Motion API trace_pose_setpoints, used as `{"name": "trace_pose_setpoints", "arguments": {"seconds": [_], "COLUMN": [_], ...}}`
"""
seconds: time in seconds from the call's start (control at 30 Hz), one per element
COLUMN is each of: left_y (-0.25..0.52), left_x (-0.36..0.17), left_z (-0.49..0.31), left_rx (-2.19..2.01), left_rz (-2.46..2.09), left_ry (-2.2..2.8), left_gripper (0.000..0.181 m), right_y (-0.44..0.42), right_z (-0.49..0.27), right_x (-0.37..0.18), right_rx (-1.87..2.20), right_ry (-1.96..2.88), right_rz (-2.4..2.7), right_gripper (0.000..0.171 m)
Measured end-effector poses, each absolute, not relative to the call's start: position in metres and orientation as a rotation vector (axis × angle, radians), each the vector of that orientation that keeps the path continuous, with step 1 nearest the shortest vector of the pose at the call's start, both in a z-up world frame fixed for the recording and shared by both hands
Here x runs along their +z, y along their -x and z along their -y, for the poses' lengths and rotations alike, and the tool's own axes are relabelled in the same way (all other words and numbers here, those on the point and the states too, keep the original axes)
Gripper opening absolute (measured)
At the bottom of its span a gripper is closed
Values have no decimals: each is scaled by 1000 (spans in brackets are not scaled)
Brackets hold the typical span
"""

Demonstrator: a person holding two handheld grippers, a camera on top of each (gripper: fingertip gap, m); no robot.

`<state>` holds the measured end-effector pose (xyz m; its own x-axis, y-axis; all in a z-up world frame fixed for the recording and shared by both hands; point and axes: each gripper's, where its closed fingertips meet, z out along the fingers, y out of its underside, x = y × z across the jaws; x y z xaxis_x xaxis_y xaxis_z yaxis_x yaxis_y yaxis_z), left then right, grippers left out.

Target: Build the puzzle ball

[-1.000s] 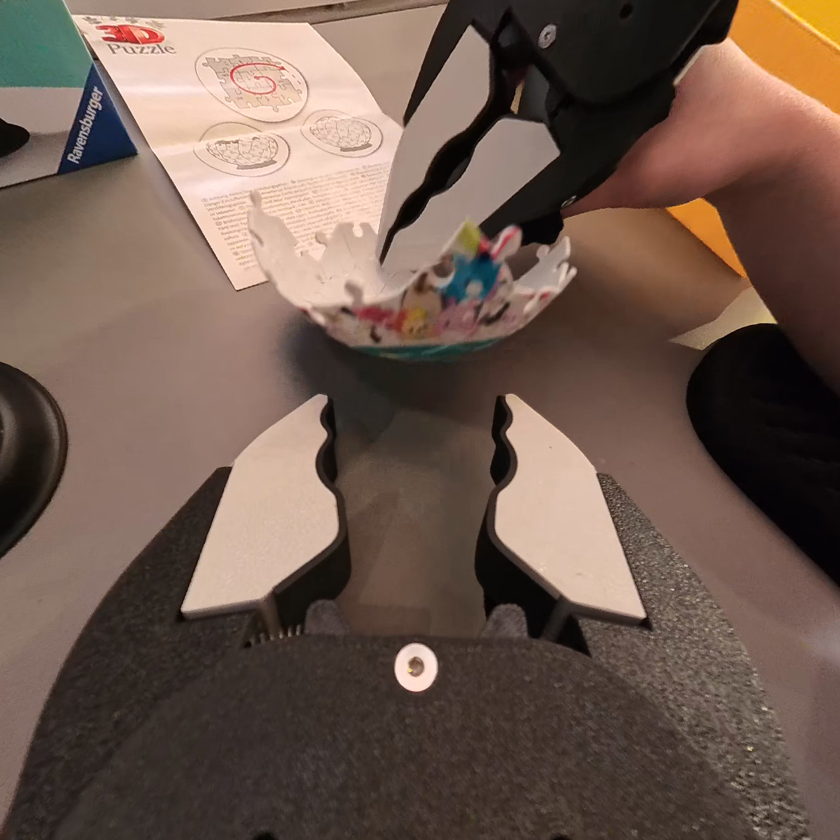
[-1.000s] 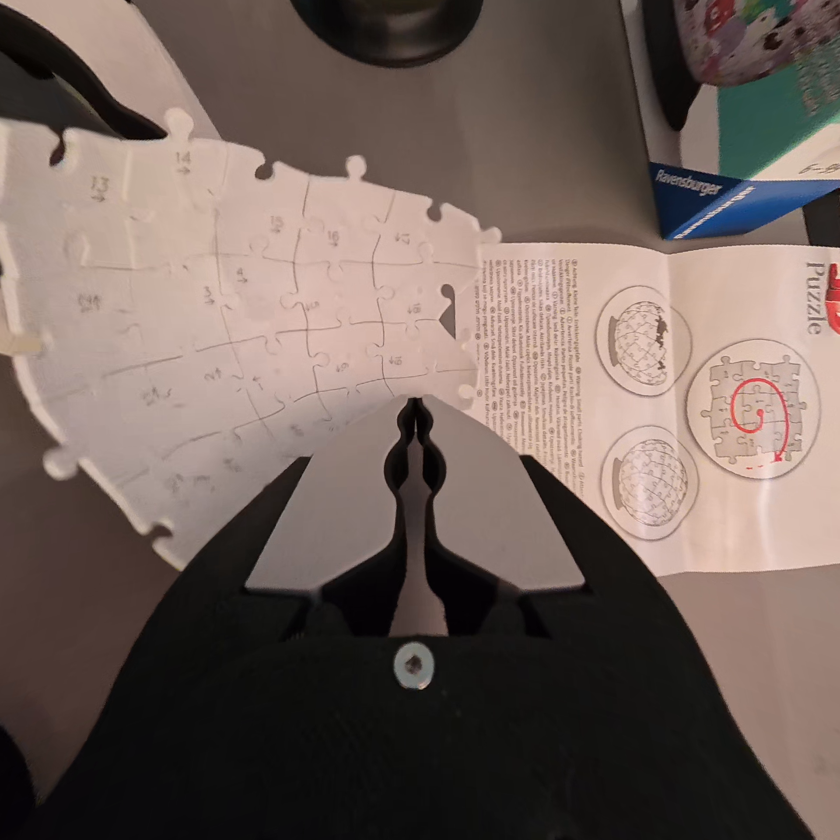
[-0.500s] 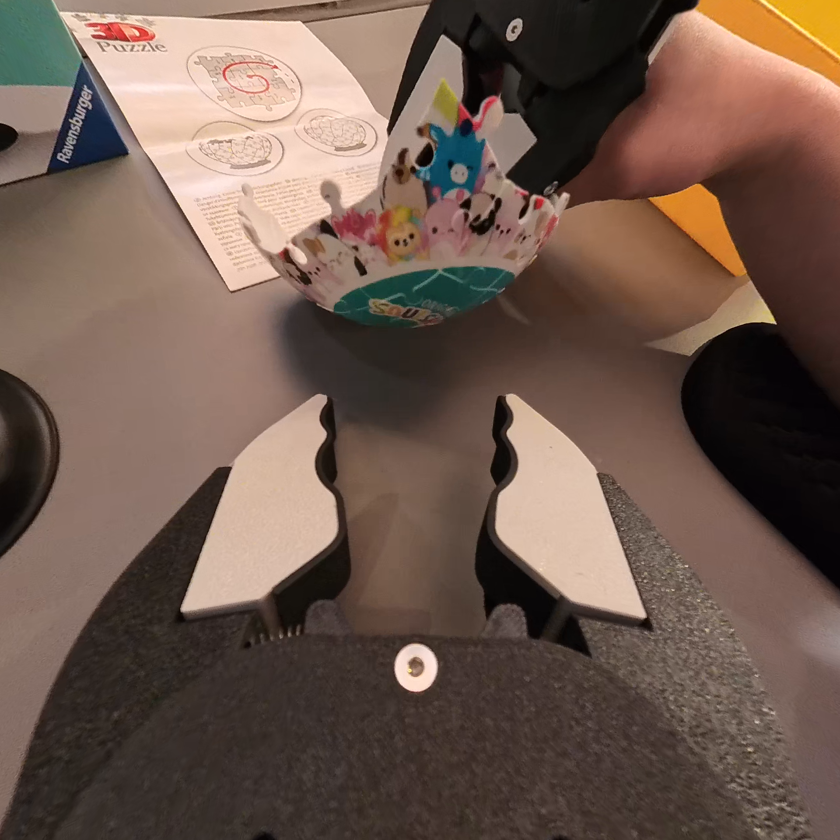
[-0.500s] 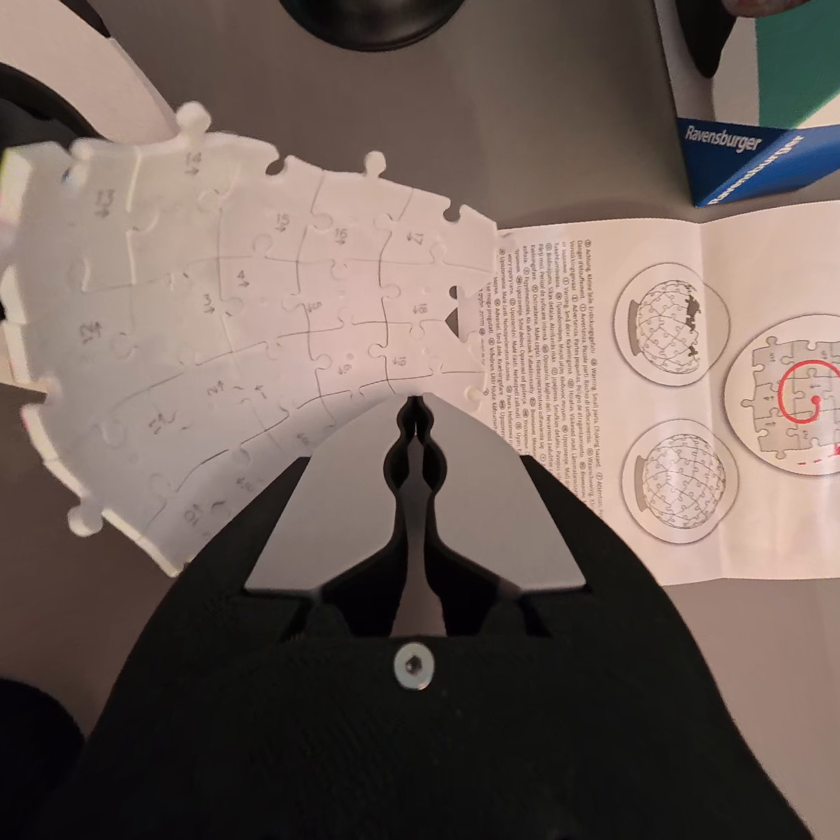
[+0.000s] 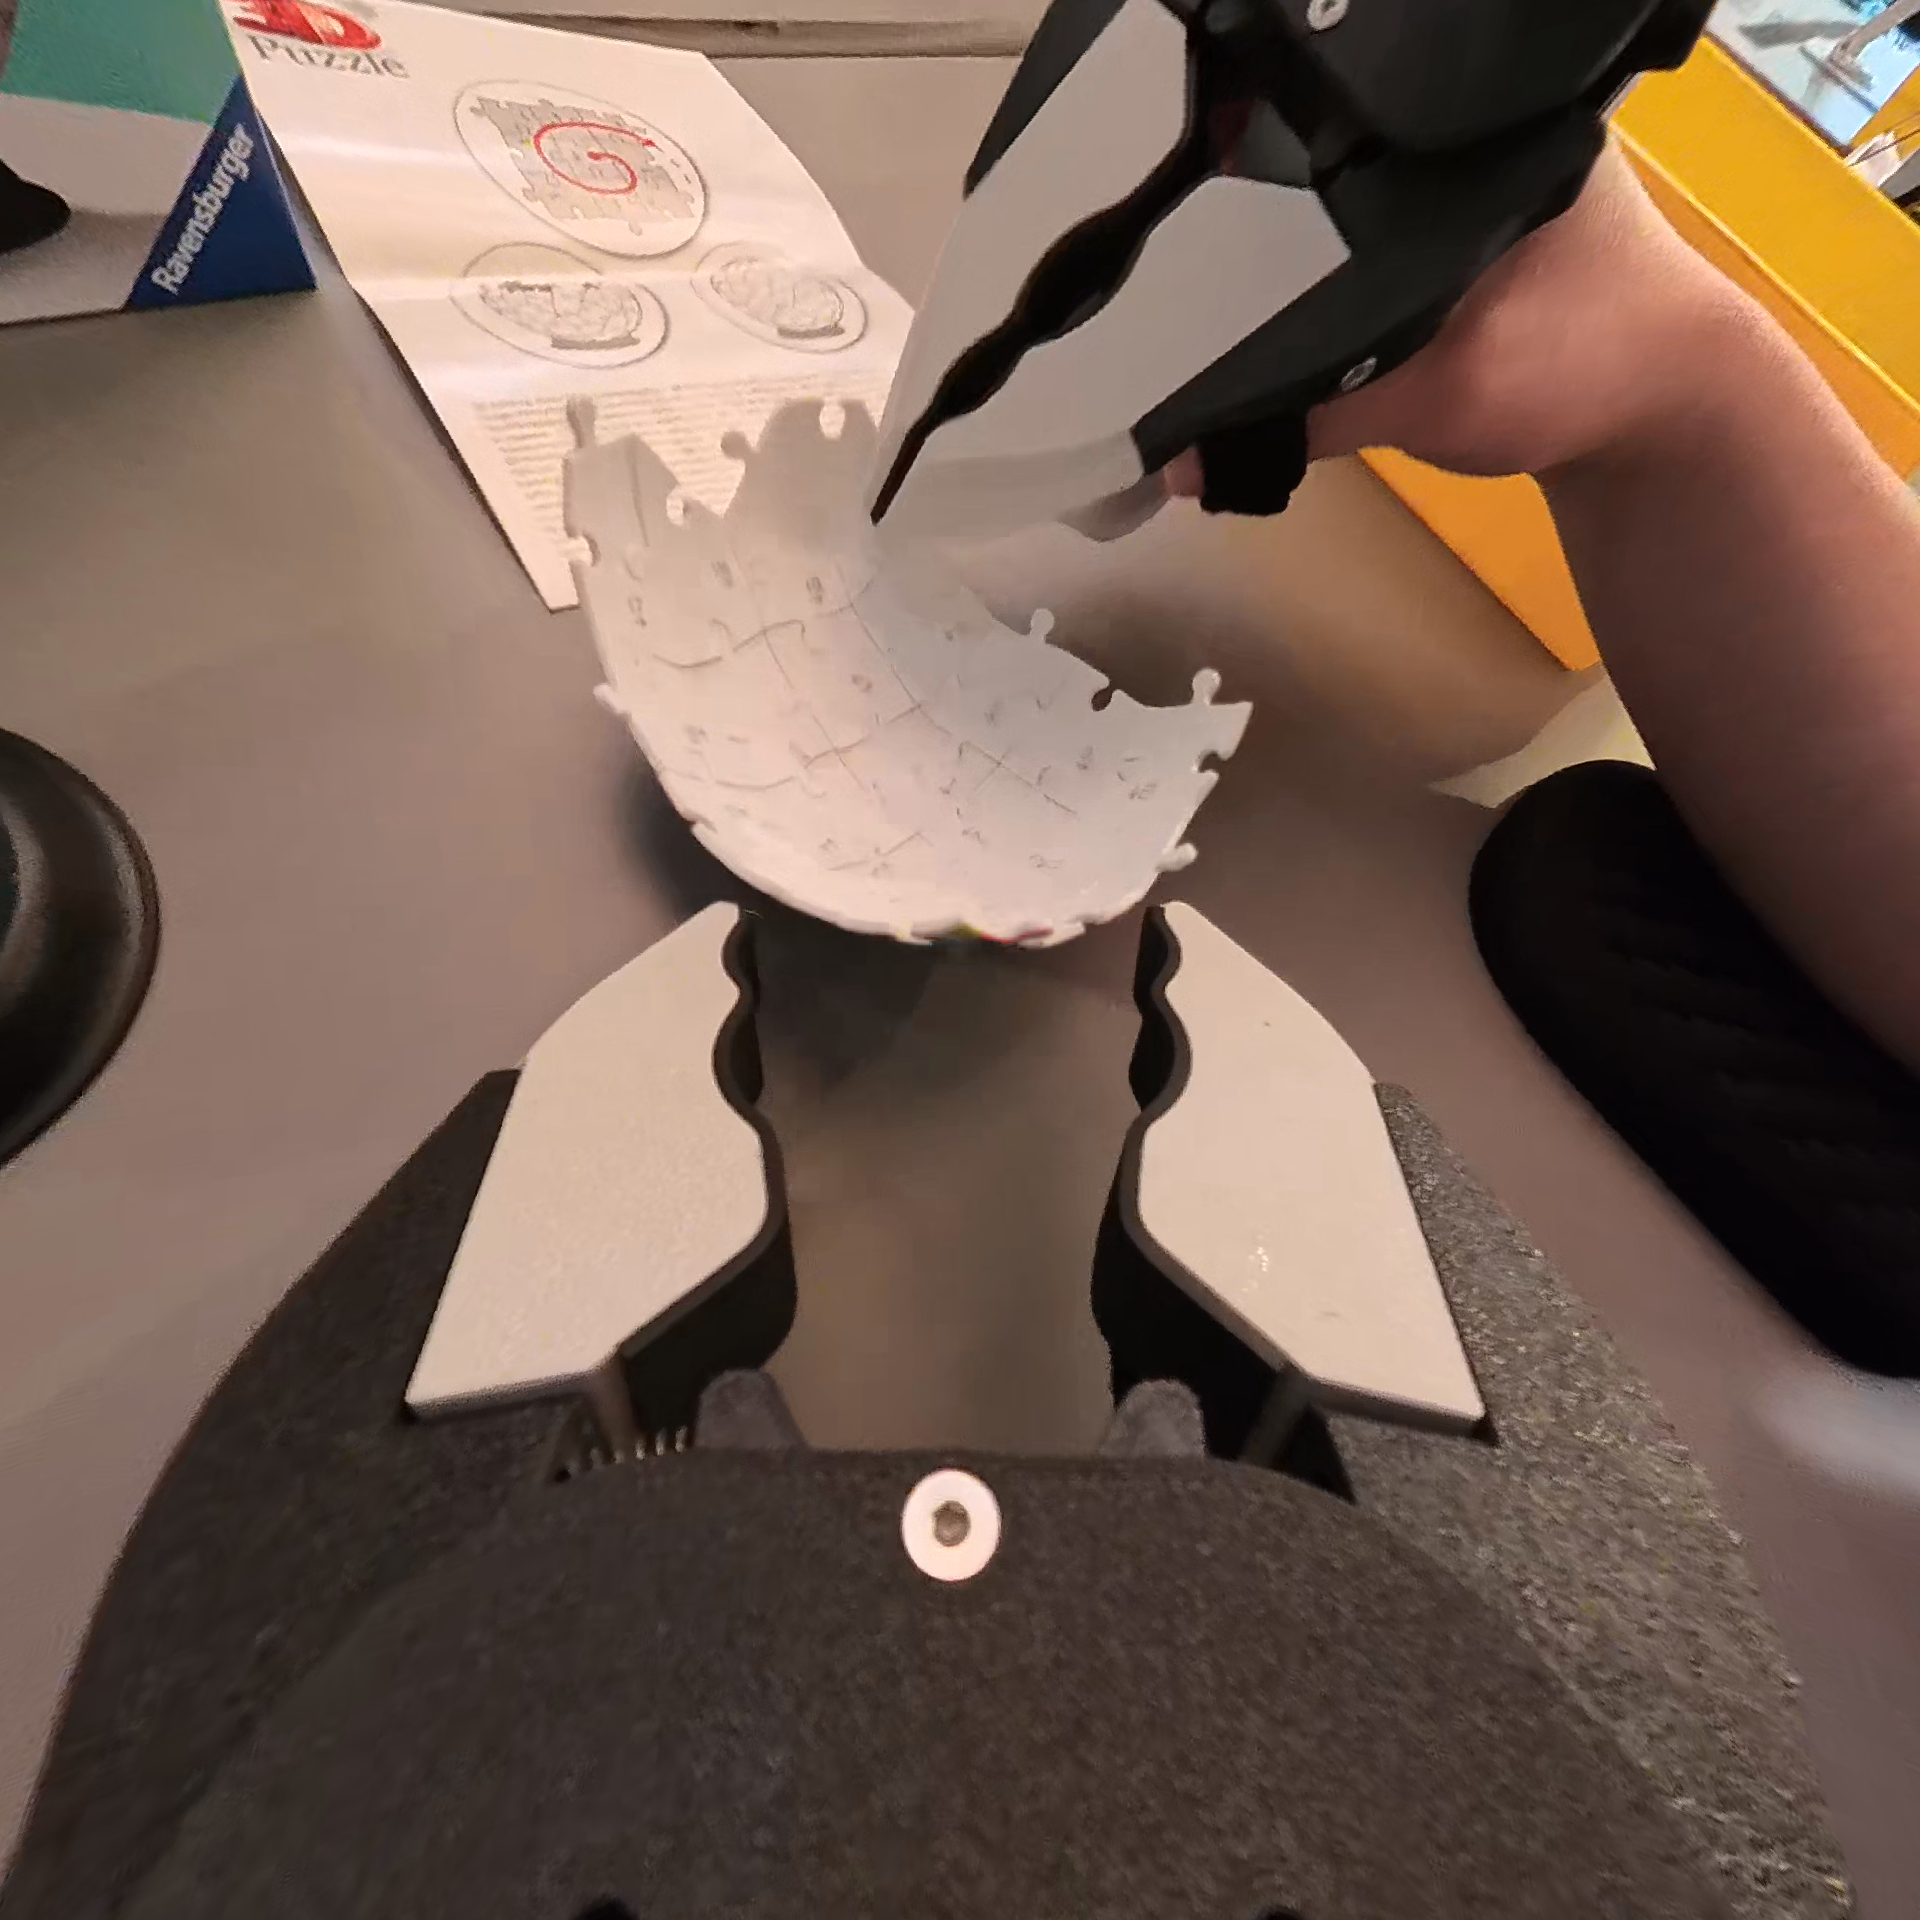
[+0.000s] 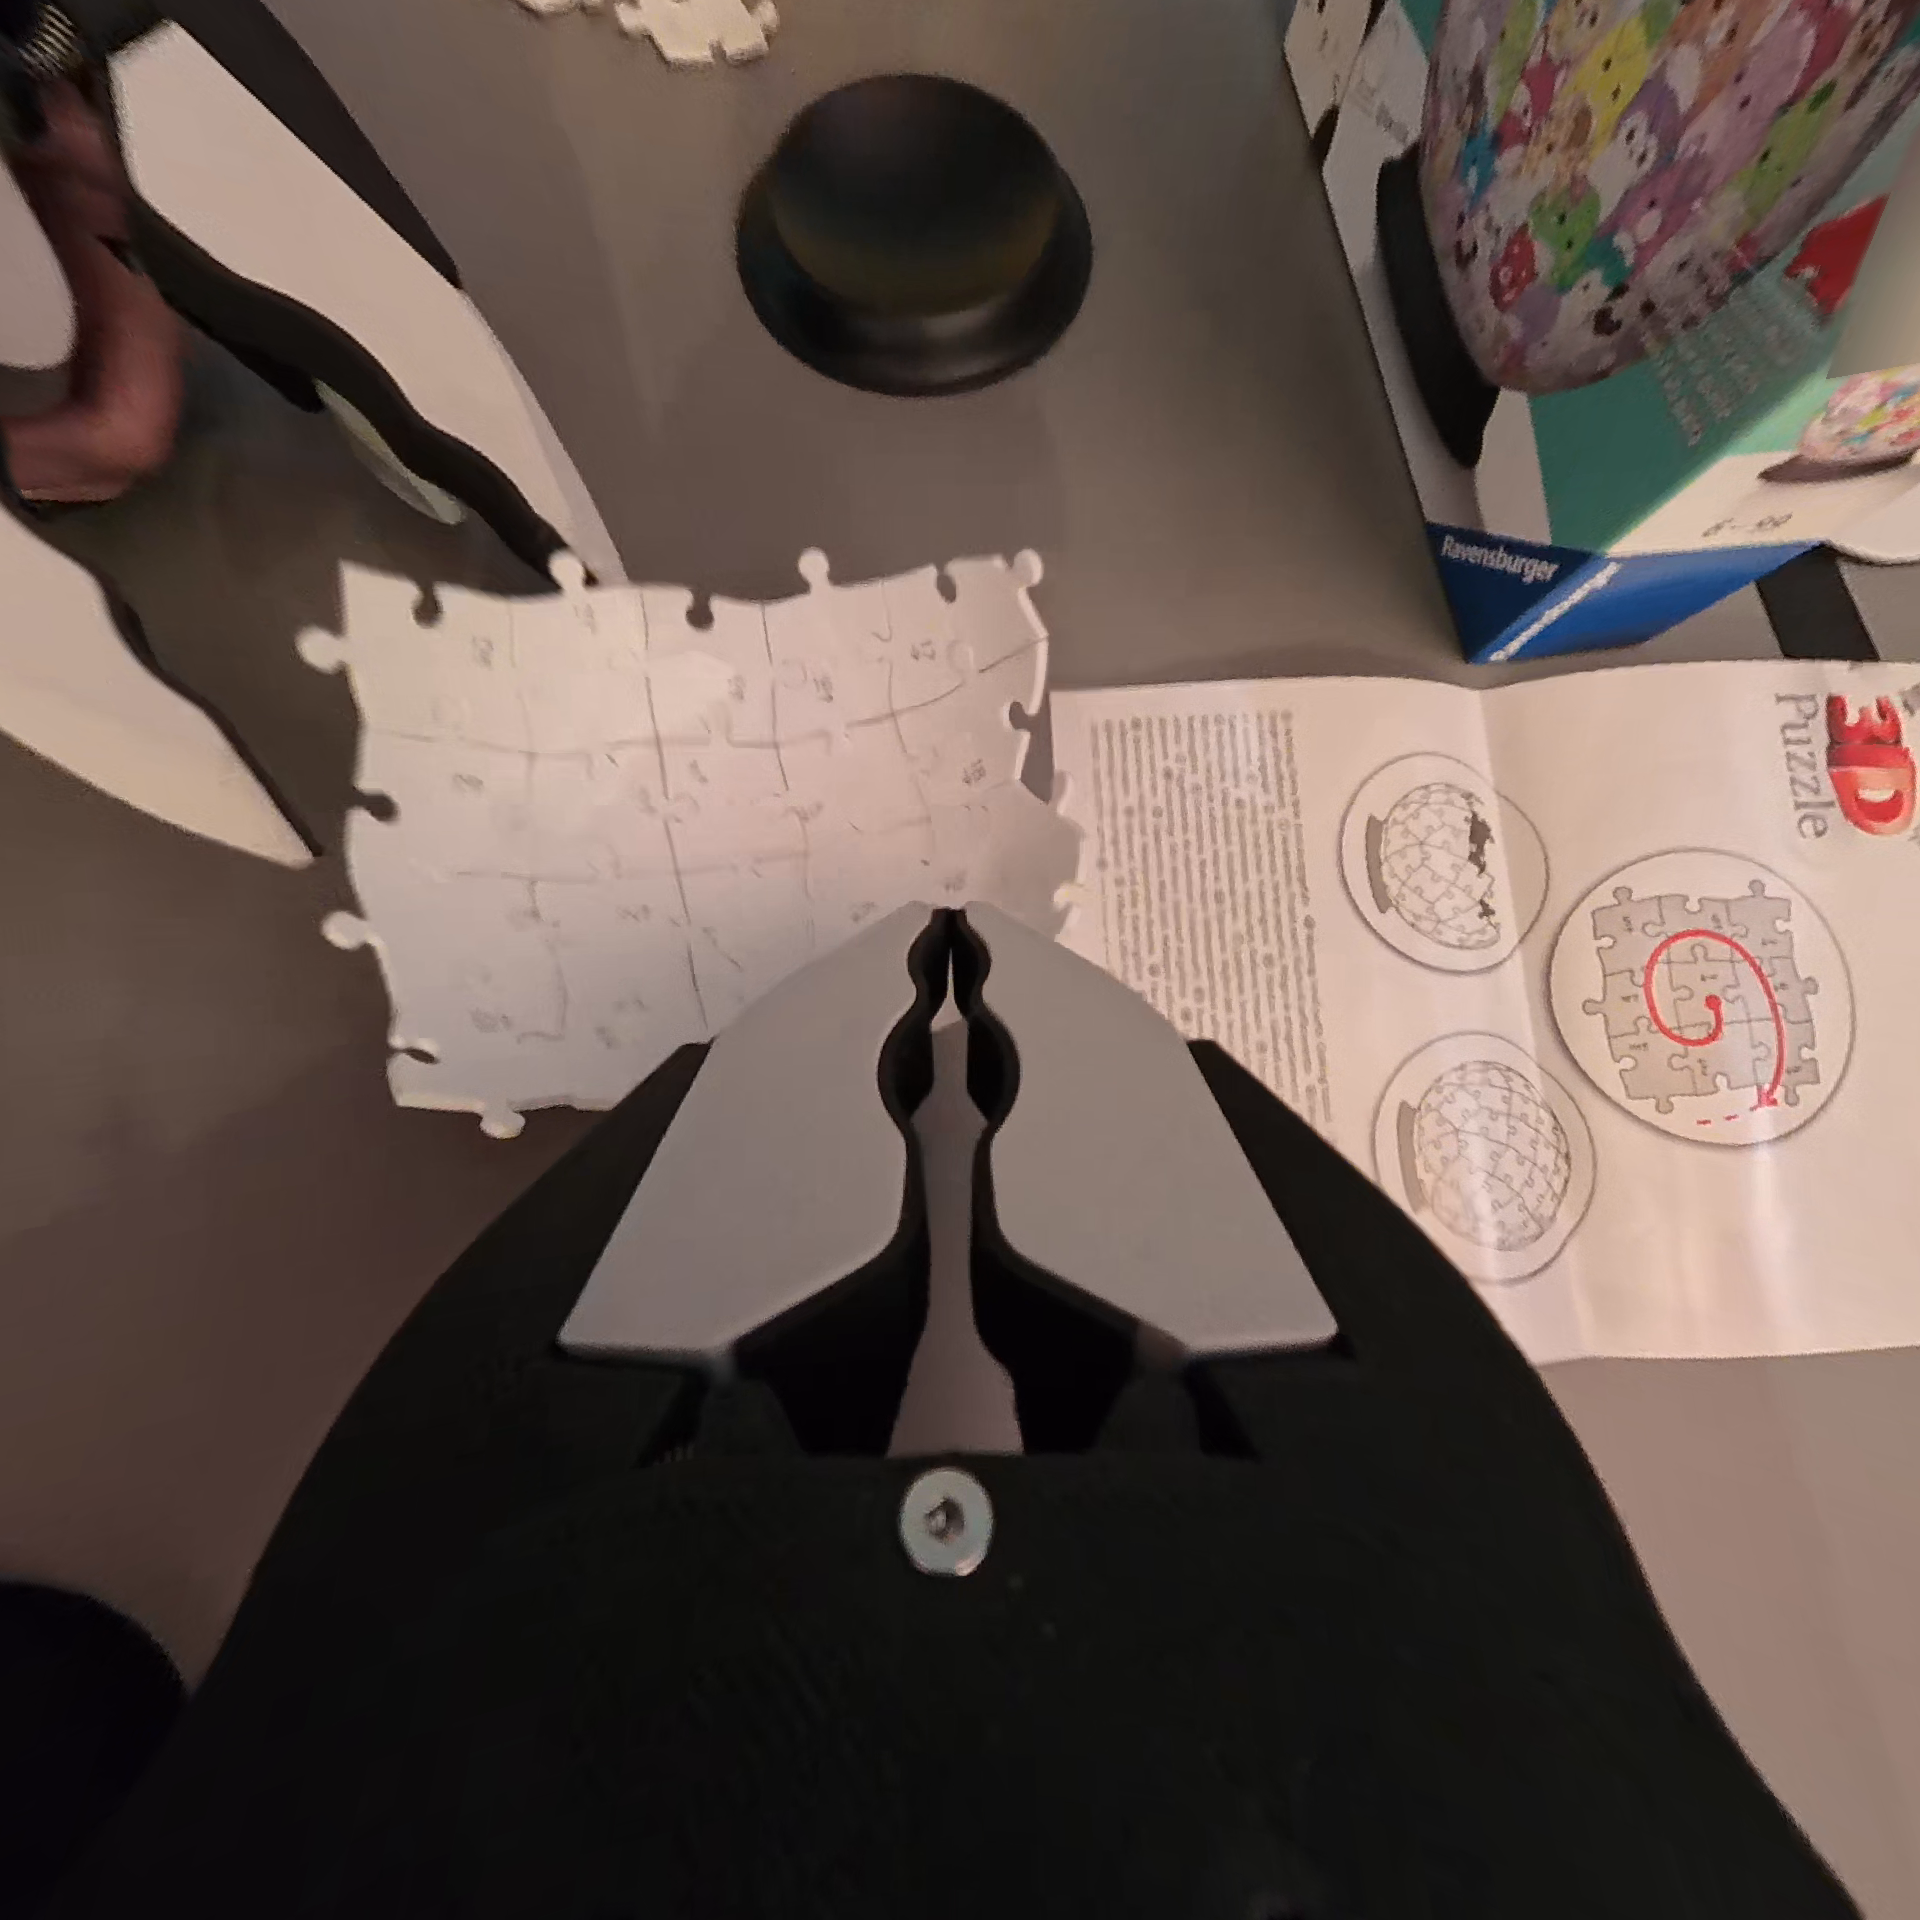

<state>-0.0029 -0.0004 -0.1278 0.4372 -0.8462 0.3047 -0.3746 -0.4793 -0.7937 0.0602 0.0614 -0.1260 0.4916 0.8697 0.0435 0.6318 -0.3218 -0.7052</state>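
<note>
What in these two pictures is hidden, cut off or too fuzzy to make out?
- Puzzle shell: its printed outer face is turned away in both views; only a coloured sliver shows at its bottom edge, left wrist view.
- Numbers on the shell's white pieces: too small and blurred to read.
- Right gripper: whether the shell touches the table is unclear.
- Loose pieces: cut by the top edge, right wrist view.
- Black stand: cut by the left edge, left wrist view.
</note>
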Motion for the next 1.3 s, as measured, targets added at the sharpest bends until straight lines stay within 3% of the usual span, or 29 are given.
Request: {"name": "trace_pose_setpoints", "arguments": {"seconds": [0.17,0.23,0.43,0.67,0.9,1.3], "left_y": [15,15,20,67,151,221], "left_x": [-122,-115,-97,-80,-68,-71], "left_z": [11,14,12,23,33,35], "left_rx": [-1035,-1110,-1144,-1135,-994,-858], "left_rz": [-990,-962,-923,-872,-764,-699], "left_ry": [2062,2053,2006,1983,1995,2051], "left_gripper": [70,70,69,62,62,63], "right_y": [-47,-49,-63,-80,-71,-35], "right_z": [-55,-56,-56,-46,-49,-29], "right_x": [-84,-72,-62,-94,-123,-139], "right_rx": [670,750,857,709,904,1091], "right_ry": [1899,1877,1873,2154,2353,2565], "right_rz": [1112,1020,866,720,520,467], "right_gripper": [3,18,19,20,41,28]}}
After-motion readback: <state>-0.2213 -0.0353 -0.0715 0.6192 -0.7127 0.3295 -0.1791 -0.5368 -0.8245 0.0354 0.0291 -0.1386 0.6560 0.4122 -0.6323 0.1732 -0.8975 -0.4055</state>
